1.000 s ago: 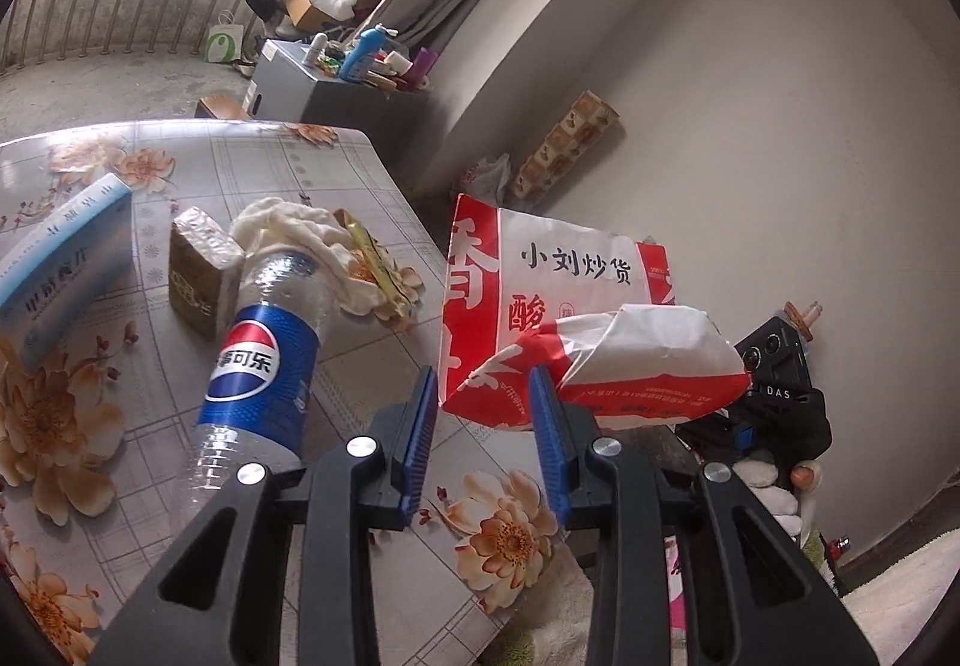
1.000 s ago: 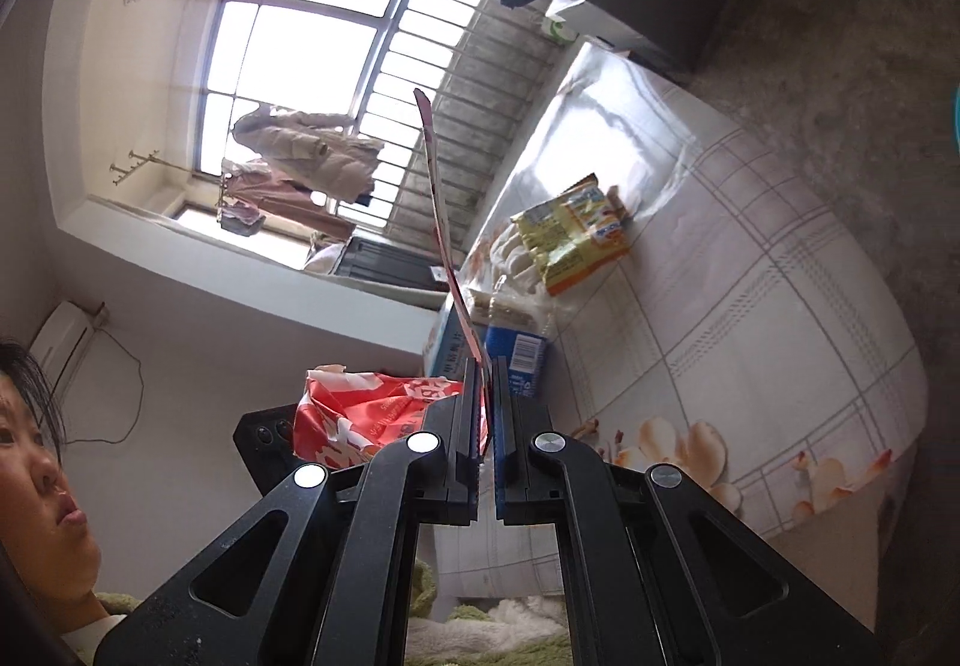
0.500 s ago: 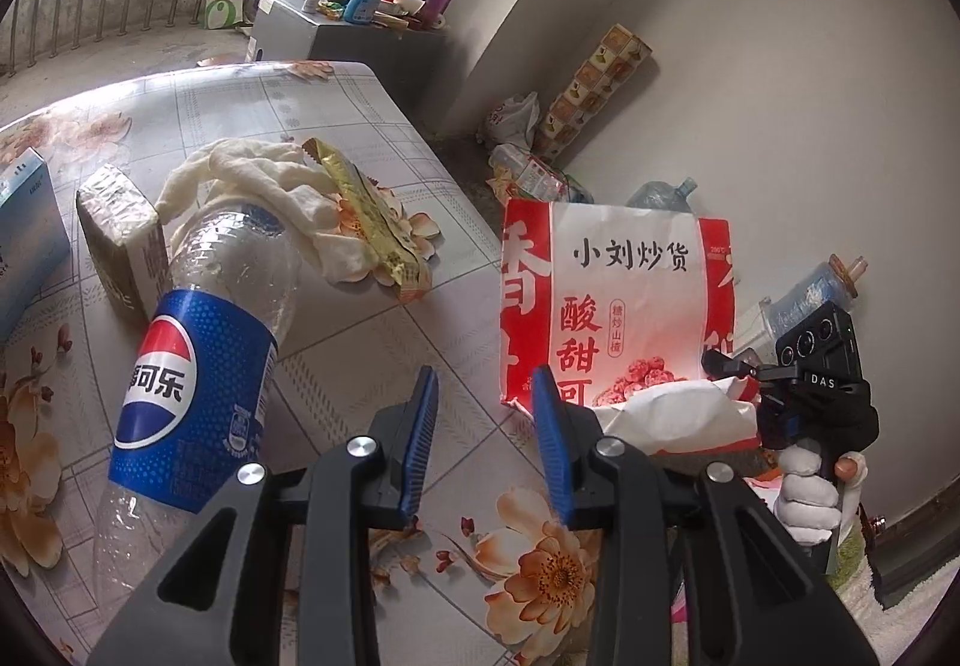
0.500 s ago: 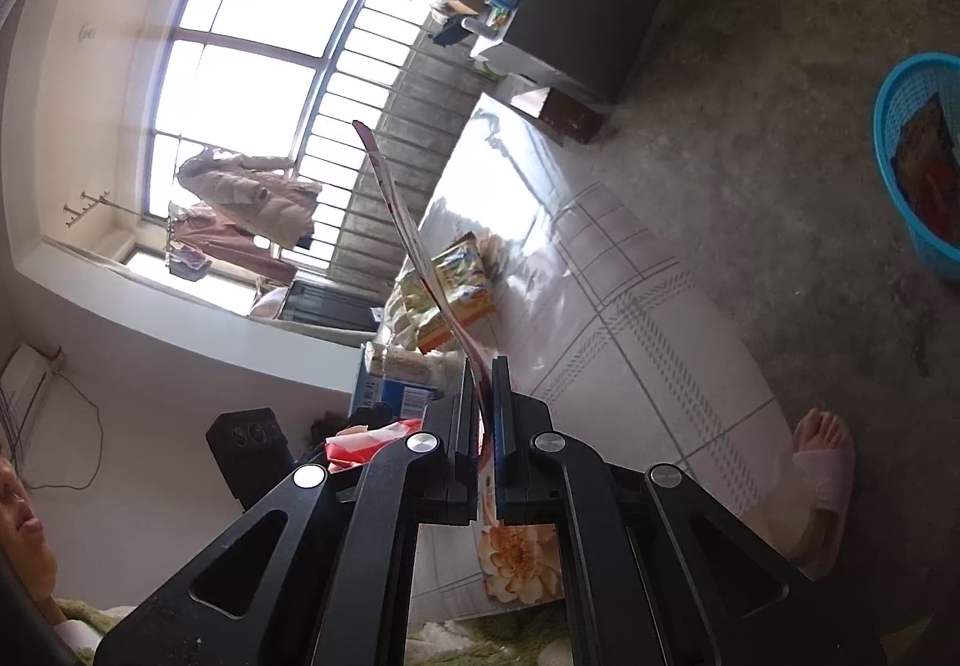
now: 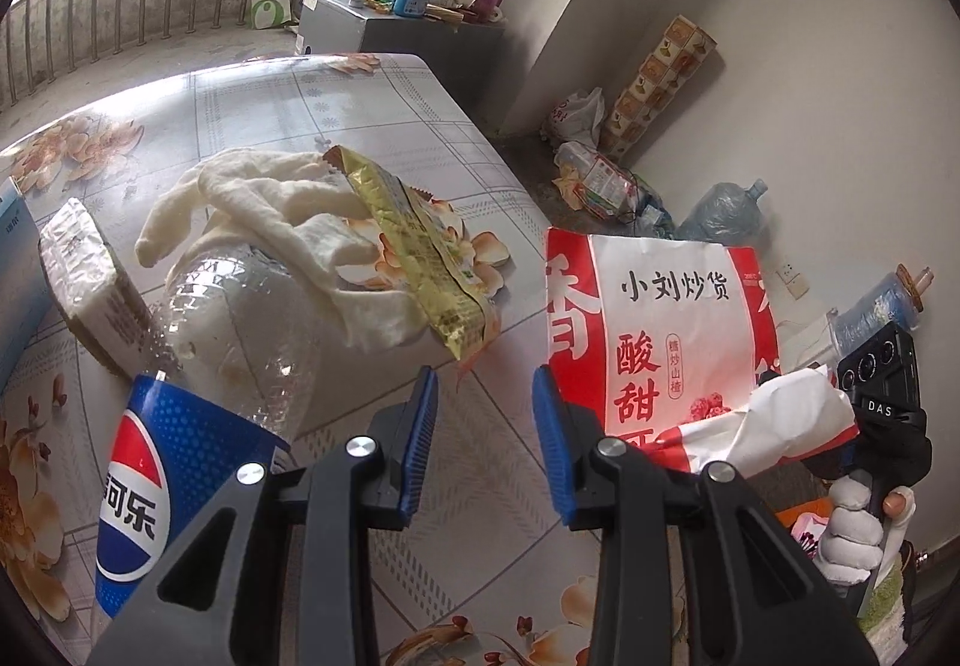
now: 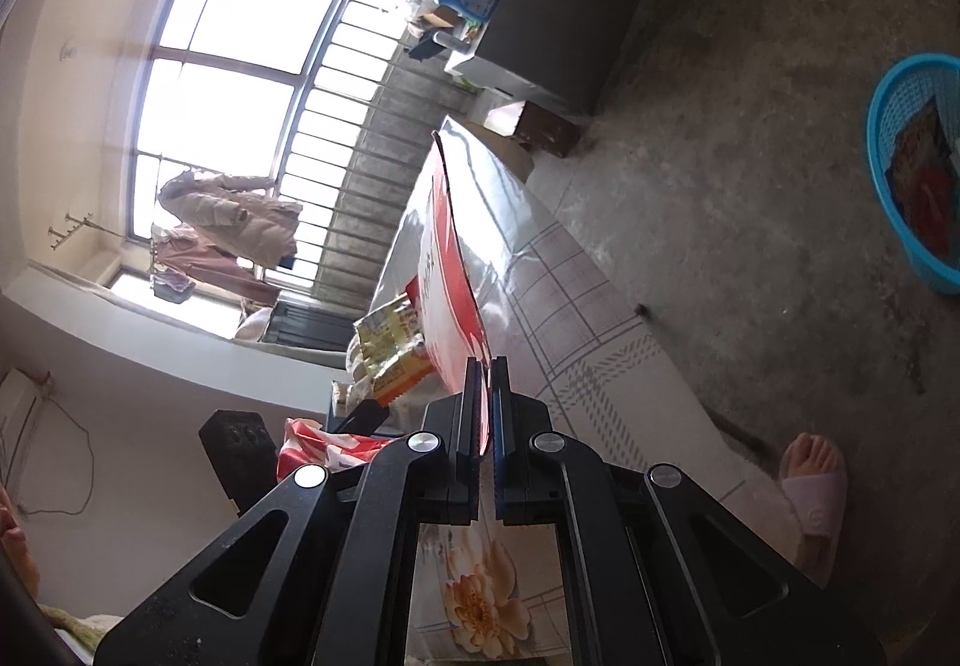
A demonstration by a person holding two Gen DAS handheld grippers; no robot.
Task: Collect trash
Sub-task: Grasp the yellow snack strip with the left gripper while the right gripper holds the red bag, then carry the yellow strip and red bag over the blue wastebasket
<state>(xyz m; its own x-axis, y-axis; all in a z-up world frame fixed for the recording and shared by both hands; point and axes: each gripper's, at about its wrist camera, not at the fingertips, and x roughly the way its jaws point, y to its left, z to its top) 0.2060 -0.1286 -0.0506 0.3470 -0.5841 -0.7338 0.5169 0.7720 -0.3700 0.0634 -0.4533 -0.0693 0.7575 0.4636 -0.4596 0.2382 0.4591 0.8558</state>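
My left gripper (image 5: 485, 426) hovers open over the floral table (image 5: 336, 102), nothing between its blue pads. Just ahead lie a yellow snack wrapper (image 5: 420, 258) and a white cloth (image 5: 270, 210). A clear Pepsi bottle (image 5: 198, 426) lies to the left, close to the left finger. My right gripper (image 6: 486, 402) is shut on a red and white snack bag (image 6: 447, 258), seen edge-on there. In the left wrist view the same bag (image 5: 672, 342) hangs upright off the table's right edge, its lower corner crumpled by the gloved hand (image 5: 852, 522).
A small paper-wrapped box (image 5: 90, 282) and a blue carton (image 5: 12, 270) sit at the table's left. On the floor stands a blue basket (image 6: 888, 174) holding red packaging. A slippered foot (image 6: 816, 492) is near the table corner. A cluttered grey cabinet (image 5: 384, 30) stands beyond the table.
My left gripper has moved forward and down over the table, nearer the wrapper and cloth. The right gripper has tipped down with the bag, and the floor and basket have come into view.
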